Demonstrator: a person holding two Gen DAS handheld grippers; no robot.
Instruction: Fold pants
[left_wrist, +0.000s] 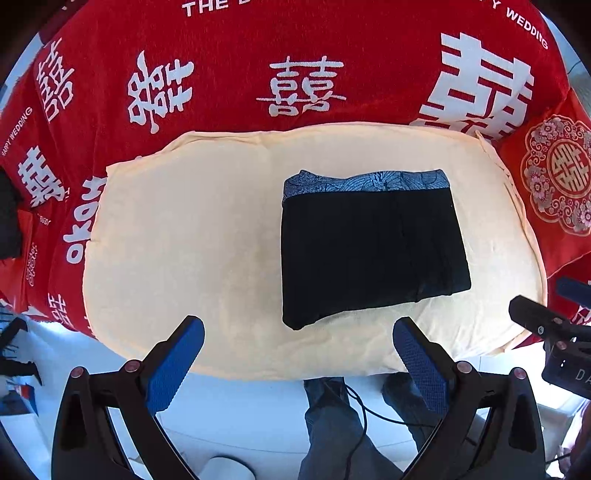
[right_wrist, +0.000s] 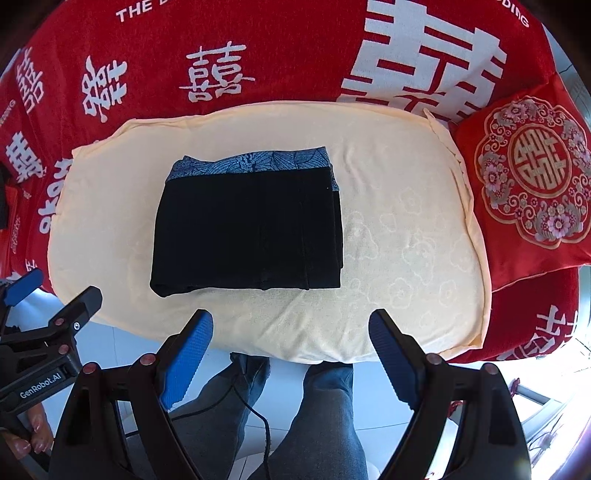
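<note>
Both grippers hang above the near edge of the cream cushion (left_wrist: 177, 229), and neither holds anything: the left gripper (left_wrist: 298, 345) has its blue pads spread wide with only cushion and floor showing between them, and the right gripper (right_wrist: 291, 338) stands just as wide and empty. Clear of both, the pants (right_wrist: 247, 229) lie on the cushion as a compact black rectangle, the blue patterned waistband (right_wrist: 255, 162) along the far side and the stacked folded edges toward the near side, so the folding looks finished or all but finished. That would explain why the tools are held apart from the cloth and pointing down at it: from here the bundle can be checked without disturbing it. Setting the pants on the flat cushion top, away from the red wedding blanket (left_wrist: 258, 44) behind and the embroidered red pillow (right_wrist: 532, 177) at the right, keeps the layers lying level. Below the grippers, the person's jeans-clad legs (right_wrist: 317, 417) stand at the cushion's near edge.
</note>
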